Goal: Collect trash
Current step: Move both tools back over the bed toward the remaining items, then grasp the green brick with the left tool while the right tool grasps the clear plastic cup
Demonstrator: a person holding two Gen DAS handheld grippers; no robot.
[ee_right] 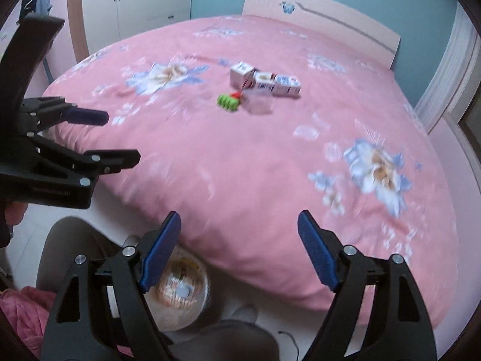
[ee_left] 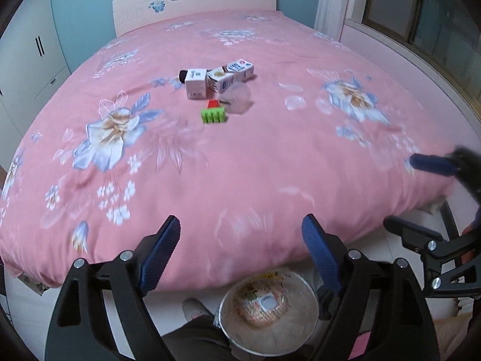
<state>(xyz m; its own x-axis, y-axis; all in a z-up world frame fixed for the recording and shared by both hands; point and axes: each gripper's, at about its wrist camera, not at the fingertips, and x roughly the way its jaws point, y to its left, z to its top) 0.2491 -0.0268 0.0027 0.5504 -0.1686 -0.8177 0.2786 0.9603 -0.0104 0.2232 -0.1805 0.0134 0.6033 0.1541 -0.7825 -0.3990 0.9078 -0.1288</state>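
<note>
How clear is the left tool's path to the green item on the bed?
Probably clear. The left tool is open and empty at the bed's near edge; only bare pink bedspread lies between it and the green item. The item sits well up the bed, so a long lean seems needed.

Your right wrist view is smeared with motion blur, so the box labels (ee_right: 264,82) are unreadable, the clear plastic thing (ee_right: 260,103) is just a haze, and your bowl (ee_right: 183,293) hides partly behind a finger.
</note>
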